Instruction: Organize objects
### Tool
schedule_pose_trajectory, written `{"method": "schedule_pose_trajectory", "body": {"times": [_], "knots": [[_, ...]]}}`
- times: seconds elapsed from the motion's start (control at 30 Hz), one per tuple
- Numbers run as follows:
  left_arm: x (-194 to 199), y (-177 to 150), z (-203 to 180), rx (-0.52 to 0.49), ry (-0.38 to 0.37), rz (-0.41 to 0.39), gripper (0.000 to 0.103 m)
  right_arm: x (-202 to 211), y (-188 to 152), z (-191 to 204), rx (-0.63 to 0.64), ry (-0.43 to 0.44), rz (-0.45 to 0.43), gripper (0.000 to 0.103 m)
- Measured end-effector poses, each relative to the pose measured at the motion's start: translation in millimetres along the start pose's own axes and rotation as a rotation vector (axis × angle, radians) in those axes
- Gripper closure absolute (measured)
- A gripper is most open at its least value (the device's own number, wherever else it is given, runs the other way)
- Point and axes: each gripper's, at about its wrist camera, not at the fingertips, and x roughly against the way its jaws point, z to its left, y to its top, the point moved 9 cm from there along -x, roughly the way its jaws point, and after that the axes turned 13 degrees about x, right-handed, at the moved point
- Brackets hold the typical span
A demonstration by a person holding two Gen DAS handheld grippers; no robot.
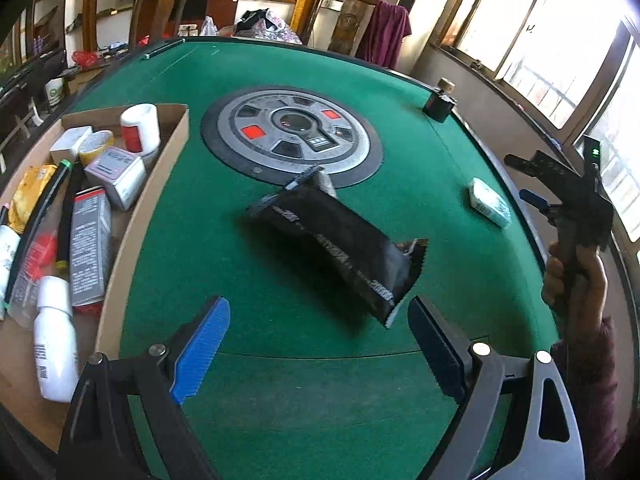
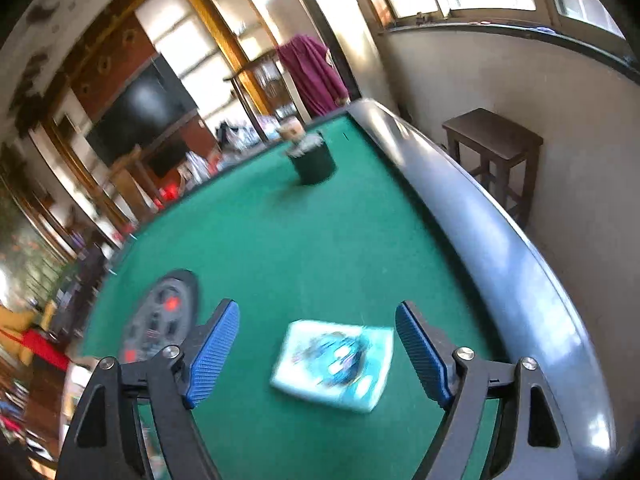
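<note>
A long black foil pouch (image 1: 340,240) lies slantwise on the green felt table (image 1: 260,400), its near end just ahead of my left gripper (image 1: 318,308). That gripper is open and neither pad touches the pouch. A small white and teal tissue pack (image 2: 334,364) lies flat near the table's right rim, also seen as the pack (image 1: 490,202). My right gripper (image 2: 316,308) is open, with the pack between its blue fingers (image 2: 212,356) but untouched by them. A hand holds the right gripper (image 1: 524,178) at the right edge of the left wrist view.
A shallow cardboard box (image 1: 176,148) at the left holds several bottles, cartons and tubes. A round grey control panel (image 1: 292,136) sits in the table's middle. A dark cup holder with a small bottle (image 2: 312,160) stands at the far right. A raised grey rim (image 2: 500,240) edges the table.
</note>
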Motion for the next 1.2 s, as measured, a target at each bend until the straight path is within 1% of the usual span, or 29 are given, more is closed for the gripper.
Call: {"method": "schedule_pose_trajectory", "body": {"times": [0.07,0.1,0.2,0.27,0.33,0.4,0.43,0.53,0.63,0.7,0.8,0.87,0.9,0.93,0.97,1.0,1.03,1.1,1.2], "knots": [[0,1,3,0.014,0.001,0.002,0.013,-15,-3,2,0.014,0.031,0.025,0.018],[-2,2,5,0.029,-0.003,0.01,0.013,-21,-8,5,0.026,0.064,0.049,0.018],[-10,3,8,0.089,-0.02,0.053,0.013,-31,-21,30,0.094,0.141,0.112,0.018],[-14,5,11,0.122,-0.019,0.065,0.013,-26,-32,53,0.141,0.217,0.141,0.018],[-16,8,12,0.125,-0.003,0.056,0.013,-21,-42,81,0.197,0.306,0.172,0.018],[-18,12,9,0.106,0.023,0.041,0.013,-24,-49,103,0.234,0.397,0.211,0.018],[-19,13,7,0.097,0.032,0.037,0.013,-20,-55,114,0.26,0.414,0.216,0.019],[-25,17,-1,0.073,0.064,0.025,0.013,-17,-55,114,0.28,0.327,0.163,0.019],[-38,18,-11,0.041,0.117,0.015,0.013,-14,-49,95,0.269,0.207,0.107,0.019],[-49,19,-19,0.037,0.148,0.017,0.013,-13,-42,86,0.261,0.163,0.095,0.019],[-63,24,-26,0.028,0.233,0.009,0.011,-13,-35,73,0.233,0.096,0.074,0.019],[-74,24,-33,0.002,0.232,0.021,0.011,-13,-28,66,0.213,0.087,0.063,0.019],[-81,21,-37,-0.027,0.232,0.038,0.011,-12,-26,63,0.199,0.092,0.057,0.019],[-85,18,-39,-0.05,0.228,0.049,0.013,-12,-23,61,0.189,0.096,0.054,0.019],[-86,16,-43,-0.072,0.214,0.053,0.017,-11,-21,59,0.175,0.101,0.052,0.019],[-86,14,-46,-0.109,0.209,0.047,0.023,-11,-20,57,0.167,0.103,0.052,0.019],[-86,12,-49,-0.143,0.211,0.04,0.034,-13,-20,57,0.162,0.102,0.054,0.019],[-82,8,-55,-0.217,0.222,0.019,0.041,-18,-18,58,0.157,0.1,0.059,0.019],[-78,5,-60,-0.285,0.257,-0.004,0.041,-20,-20,61,0.166,0.105,0.067,0.019]]}}
